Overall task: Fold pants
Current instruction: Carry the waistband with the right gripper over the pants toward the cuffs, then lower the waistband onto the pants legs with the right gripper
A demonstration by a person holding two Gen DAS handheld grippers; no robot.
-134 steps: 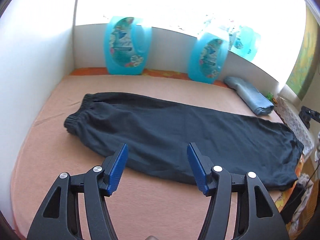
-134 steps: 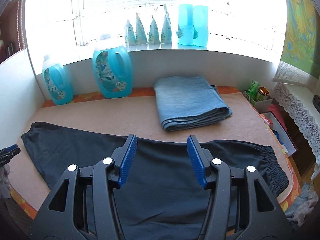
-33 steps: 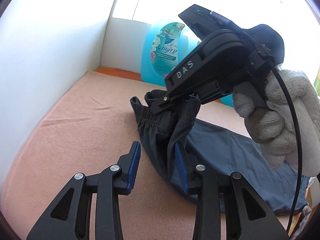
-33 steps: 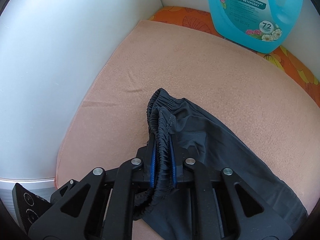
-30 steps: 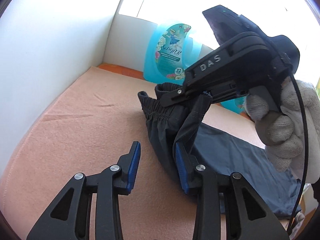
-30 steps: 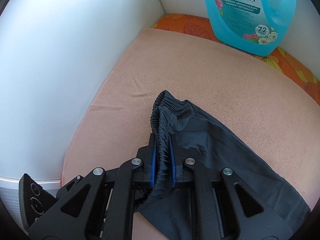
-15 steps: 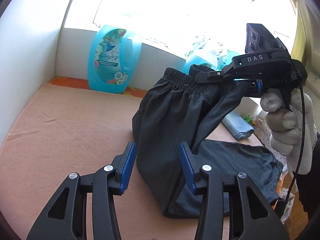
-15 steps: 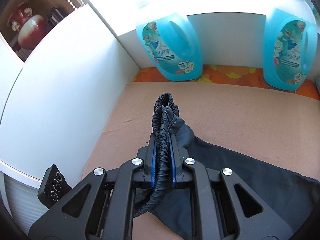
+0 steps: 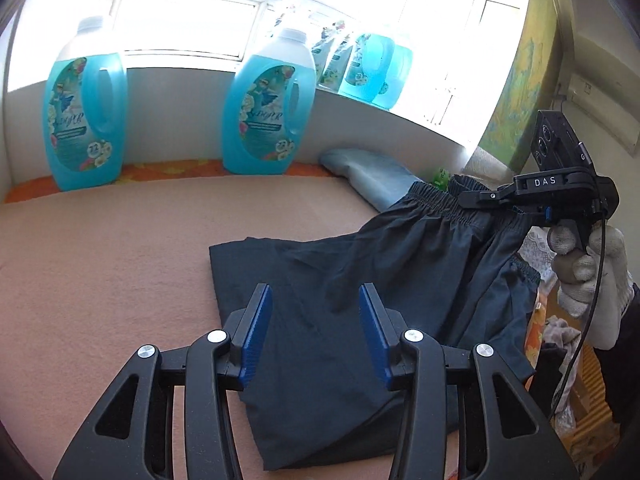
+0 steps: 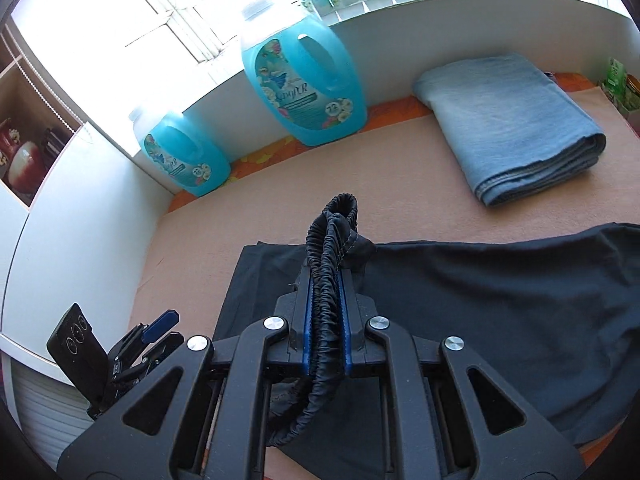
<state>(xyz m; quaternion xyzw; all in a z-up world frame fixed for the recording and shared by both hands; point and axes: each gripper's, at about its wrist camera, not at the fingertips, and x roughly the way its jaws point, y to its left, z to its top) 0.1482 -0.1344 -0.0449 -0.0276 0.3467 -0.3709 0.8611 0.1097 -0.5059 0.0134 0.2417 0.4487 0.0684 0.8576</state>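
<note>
The black pants (image 9: 360,280) lie doubled over on the pink blanket (image 9: 100,280). Their fold edge faces left, and the upper layer rises toward the right. My right gripper (image 10: 326,300) is shut on the bunched elastic waistband (image 10: 332,216). In the left wrist view that gripper (image 9: 476,200) is held in a gloved hand (image 9: 588,272) and keeps the waistband lifted above the pants' right end. My left gripper (image 9: 316,320) hovers open over the near part of the pants, nothing between its blue pads (image 9: 256,332). The right wrist view catches the left gripper (image 10: 154,334) at the lower left.
Two blue detergent bottles (image 9: 84,120) (image 9: 268,116) stand along the back wall. A folded light-blue cloth (image 10: 512,120) lies at the back right. A white wall (image 10: 80,240) closes the left side. The blanket's right edge drops to clutter (image 9: 560,332).
The right gripper has carried the waistband up from the left end and across to the right, drawing the pants over themselves. The left gripper's jaws have widened and it has swung right.
</note>
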